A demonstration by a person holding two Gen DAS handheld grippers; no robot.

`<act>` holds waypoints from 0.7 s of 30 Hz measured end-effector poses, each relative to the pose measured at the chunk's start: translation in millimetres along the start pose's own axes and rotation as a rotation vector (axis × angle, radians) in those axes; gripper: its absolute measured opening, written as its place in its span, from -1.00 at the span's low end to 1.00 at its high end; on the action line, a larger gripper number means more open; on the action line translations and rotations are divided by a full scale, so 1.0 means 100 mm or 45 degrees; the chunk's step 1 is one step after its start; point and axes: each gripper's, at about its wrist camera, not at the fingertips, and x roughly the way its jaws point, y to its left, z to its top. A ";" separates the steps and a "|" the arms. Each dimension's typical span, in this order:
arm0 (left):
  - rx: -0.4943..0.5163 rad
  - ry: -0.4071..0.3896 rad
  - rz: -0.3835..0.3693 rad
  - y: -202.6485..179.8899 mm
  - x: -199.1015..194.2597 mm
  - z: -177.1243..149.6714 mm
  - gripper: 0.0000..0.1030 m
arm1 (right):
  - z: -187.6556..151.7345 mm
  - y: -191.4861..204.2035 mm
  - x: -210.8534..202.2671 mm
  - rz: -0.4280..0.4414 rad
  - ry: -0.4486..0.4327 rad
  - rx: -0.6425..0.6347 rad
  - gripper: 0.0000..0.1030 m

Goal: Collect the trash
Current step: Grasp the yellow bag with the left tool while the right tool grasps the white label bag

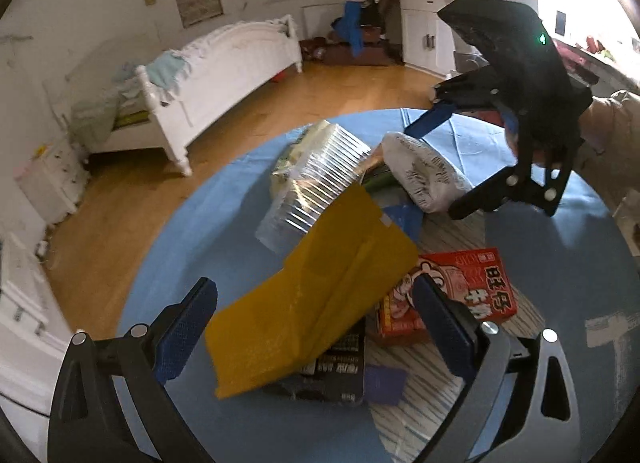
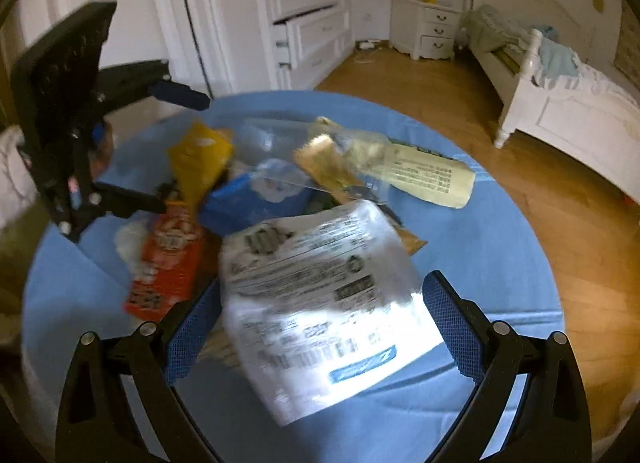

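Right gripper (image 2: 320, 327) jaws stand wide at lower frame, a white printed bag (image 2: 320, 295) between them above the blue-lined bin (image 2: 500, 255); left gripper (image 2: 172, 151) at upper left.

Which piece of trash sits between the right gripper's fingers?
The white printed bag. It lies between the open right gripper's blue fingers; the yellow wrapper and red box lie farther off.

On the blue bin liner (image 1: 180, 247) you have a yellow wrapper (image 1: 312, 303), a red box with black characters (image 1: 460, 291), a clear ribbed tray (image 1: 320, 183) and a white bag with black print (image 2: 320, 303).
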 end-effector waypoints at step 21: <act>-0.275 -0.218 0.005 -0.30 -0.73 -0.02 -0.36 | -0.50 0.18 -0.96 0.107 -0.395 0.424 0.40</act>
